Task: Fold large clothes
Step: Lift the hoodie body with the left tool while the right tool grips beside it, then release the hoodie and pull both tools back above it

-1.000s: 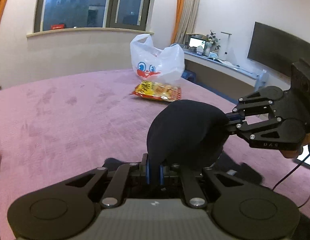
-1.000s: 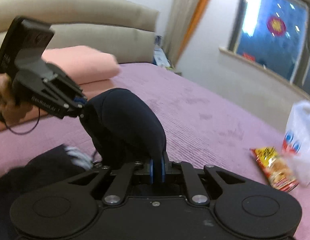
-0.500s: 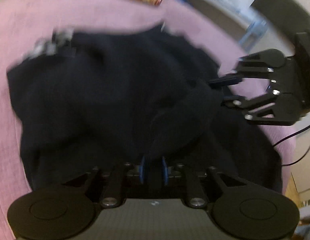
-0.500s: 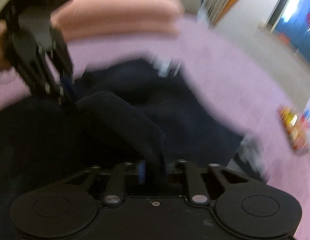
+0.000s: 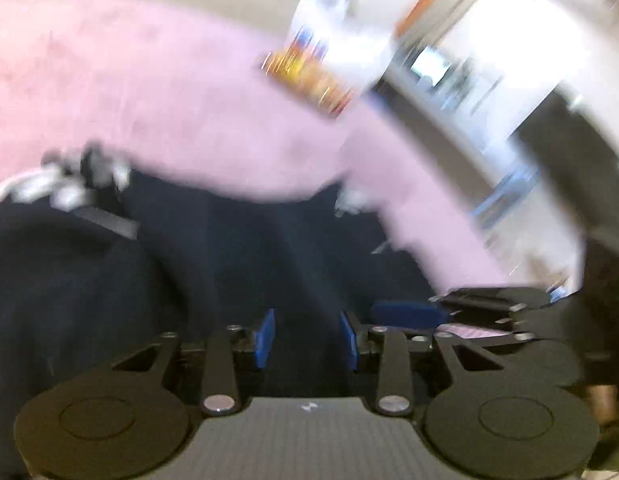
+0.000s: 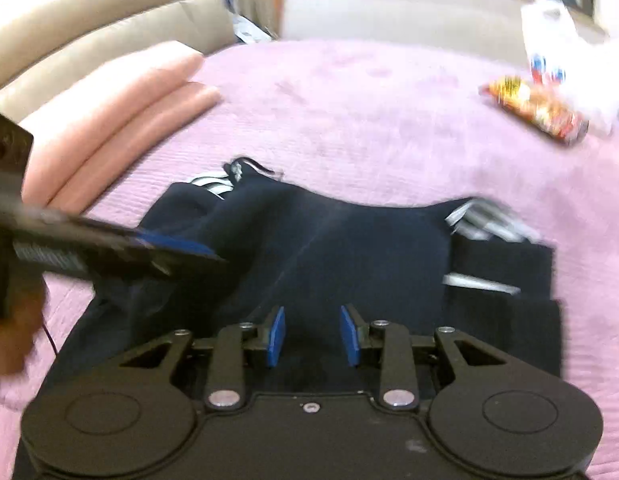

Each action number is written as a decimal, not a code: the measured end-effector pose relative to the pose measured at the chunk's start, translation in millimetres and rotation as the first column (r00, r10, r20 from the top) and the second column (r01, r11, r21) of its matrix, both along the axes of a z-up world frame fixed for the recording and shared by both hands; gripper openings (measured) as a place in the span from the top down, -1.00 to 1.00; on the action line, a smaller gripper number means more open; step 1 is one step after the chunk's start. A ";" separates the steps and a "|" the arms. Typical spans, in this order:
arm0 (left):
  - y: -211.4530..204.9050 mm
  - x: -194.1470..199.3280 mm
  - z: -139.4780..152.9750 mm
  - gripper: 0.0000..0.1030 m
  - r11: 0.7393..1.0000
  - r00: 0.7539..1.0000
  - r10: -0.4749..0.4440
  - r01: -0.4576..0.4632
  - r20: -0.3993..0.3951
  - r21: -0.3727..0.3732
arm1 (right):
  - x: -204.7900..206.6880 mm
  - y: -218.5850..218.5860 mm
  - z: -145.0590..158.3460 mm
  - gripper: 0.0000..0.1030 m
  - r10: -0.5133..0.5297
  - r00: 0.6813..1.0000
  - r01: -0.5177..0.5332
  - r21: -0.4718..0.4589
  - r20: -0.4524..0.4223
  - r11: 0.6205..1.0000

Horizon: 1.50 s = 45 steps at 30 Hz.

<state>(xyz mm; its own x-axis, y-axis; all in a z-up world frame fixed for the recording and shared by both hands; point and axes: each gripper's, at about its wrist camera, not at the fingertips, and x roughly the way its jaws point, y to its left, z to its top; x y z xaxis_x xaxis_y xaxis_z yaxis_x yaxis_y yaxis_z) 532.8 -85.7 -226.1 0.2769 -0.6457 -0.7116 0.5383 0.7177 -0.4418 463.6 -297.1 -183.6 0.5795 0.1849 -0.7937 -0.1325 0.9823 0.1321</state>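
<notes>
Pink textured bedspread (image 6: 349, 128) carries the dark navy garment (image 6: 329, 248) near its front edge. Both jaws stand parted above it, nothing pinched: left gripper (image 5: 307, 338) just opened, right gripper (image 6: 312, 334) too.

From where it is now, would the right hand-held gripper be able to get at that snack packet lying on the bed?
Probably yes. The right hand-held gripper is open and empty over the dark garment, and only bare pink bedspread lies between it and the snack packet.
</notes>
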 end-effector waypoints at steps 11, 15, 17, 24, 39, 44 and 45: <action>110.1 -7.6 -21.4 0.81 0.954 0.947 0.289 -0.296 -0.138 -0.036 | -56.4 -9.1 -12.2 0.37 -0.020 0.990 0.009 -0.085 -0.137 0.996; 108.0 -37.6 2.4 0.68 0.946 0.949 0.286 -0.302 -0.133 -0.119 | -48.0 8.1 26.9 0.24 0.008 1.000 -0.008 0.018 0.013 1.000; 100.7 -48.8 6.2 0.65 0.947 0.951 0.278 -0.294 -0.133 -0.127 | -34.4 21.1 25.2 0.24 0.021 1.000 -0.022 0.078 0.018 0.997; 62.8 -71.1 -29.6 0.65 0.954 0.930 0.290 -0.300 -0.224 -0.011 | -58.7 49.1 -36.4 0.56 0.059 0.991 -0.062 -0.021 -0.124 0.998; 84.5 -191.8 -10.5 0.65 0.962 0.939 0.274 -0.265 -0.209 0.070 | -177.8 -38.7 1.1 0.33 -0.152 0.969 0.164 0.047 -0.193 0.985; 89.0 -213.5 -4.3 0.64 0.975 0.967 0.217 -0.208 -0.131 0.077 | -205.5 -40.1 8.1 0.33 -0.257 0.947 0.273 0.059 -0.191 0.960; 91.1 -218.6 -0.7 0.63 0.977 0.970 0.211 -0.203 -0.120 0.071 | -212.2 -33.3 9.3 0.31 -0.255 0.947 0.274 0.075 -0.196 0.959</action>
<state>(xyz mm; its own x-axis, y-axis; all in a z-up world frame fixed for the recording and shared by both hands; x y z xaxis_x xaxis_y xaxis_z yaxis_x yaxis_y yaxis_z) 314.1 5.3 -226.8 0.3059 -0.5405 -0.7837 0.3179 0.8340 -0.4511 251.4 -330.4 -174.3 0.4652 0.1285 -0.8758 0.1662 0.9591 0.2290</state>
